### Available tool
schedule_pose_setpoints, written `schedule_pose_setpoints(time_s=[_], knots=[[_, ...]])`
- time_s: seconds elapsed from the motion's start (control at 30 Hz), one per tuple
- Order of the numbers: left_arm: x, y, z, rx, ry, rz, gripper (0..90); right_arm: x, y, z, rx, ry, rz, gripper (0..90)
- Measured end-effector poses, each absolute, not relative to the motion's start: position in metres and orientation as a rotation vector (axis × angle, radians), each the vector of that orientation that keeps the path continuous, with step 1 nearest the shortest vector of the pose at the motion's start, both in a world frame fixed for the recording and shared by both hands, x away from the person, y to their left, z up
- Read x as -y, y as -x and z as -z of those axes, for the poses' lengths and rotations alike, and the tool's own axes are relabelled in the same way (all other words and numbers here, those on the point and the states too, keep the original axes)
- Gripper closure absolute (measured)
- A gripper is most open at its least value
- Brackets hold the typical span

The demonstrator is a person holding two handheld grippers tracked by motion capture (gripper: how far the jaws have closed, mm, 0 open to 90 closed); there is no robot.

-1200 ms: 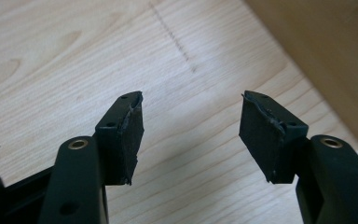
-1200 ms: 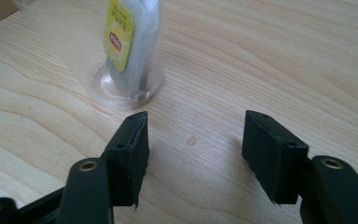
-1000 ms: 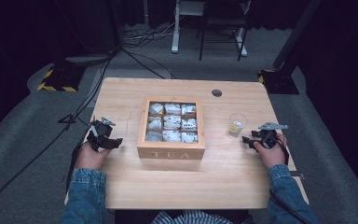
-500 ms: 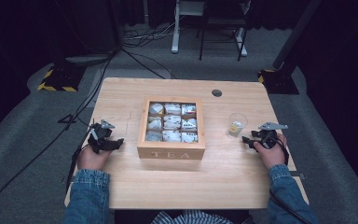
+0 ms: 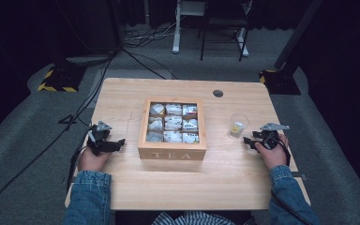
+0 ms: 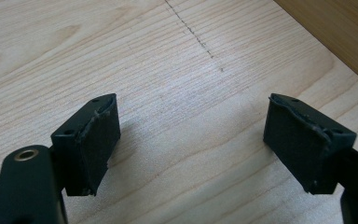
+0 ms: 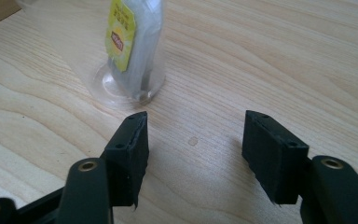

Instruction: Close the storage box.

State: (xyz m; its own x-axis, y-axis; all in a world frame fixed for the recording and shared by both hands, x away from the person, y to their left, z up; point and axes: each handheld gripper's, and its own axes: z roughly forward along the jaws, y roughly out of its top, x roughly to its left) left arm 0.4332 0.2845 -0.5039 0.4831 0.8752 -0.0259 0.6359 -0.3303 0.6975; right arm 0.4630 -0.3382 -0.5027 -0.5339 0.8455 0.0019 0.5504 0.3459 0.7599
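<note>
Standing upright on the table (image 5: 122, 93), a clear plastic cup (image 5: 238, 124) with a tea bag (image 7: 129, 42) inside, yellow tag facing out, long axis running straight up with the cup wall. Sitting just right of the wooden tea box (image 5: 172, 129), apart from it, and just ahead and to the left of the right gripper (image 5: 252, 141). Seen along the right gripper view, placed past the left jaw tip and off to that side, not between the jaws. Gaping wide, the right gripper (image 7: 193, 140), with nothing but bare wood between its pads and no contact with the cup. Likely calling for a short push forward plus a shift toward the box side before any closing around the cup, judging from that offset.

Lying far across the table on the other side of the box, the left gripper (image 5: 117, 143), also spread wide over bare wood, empty in the left gripper view (image 6: 191, 140), with the box side at the upper right corner there. Clearly the nearer tool: the right one. Filling the box, nine compartments of wrapped tea bags, lid-free and untouched.
</note>
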Motion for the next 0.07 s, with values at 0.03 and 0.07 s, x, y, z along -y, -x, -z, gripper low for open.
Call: schedule_pose_setpoints(time_s=[0.03, 0.07], knots=[[-0.2844, -0.4332, 0.5039, -1.243, -2.079, -0.474, 19.2, 0.3382, -0.4630, 0.5027, -2.222, -1.227, -1.025, 41.5], [-0.2844, -0.4332, 0.5039, -1.243, -2.079, -0.474, 19.2, 0.3382, -0.4630, 0.5027, -2.223, -1.226, -1.025, 41.3]])
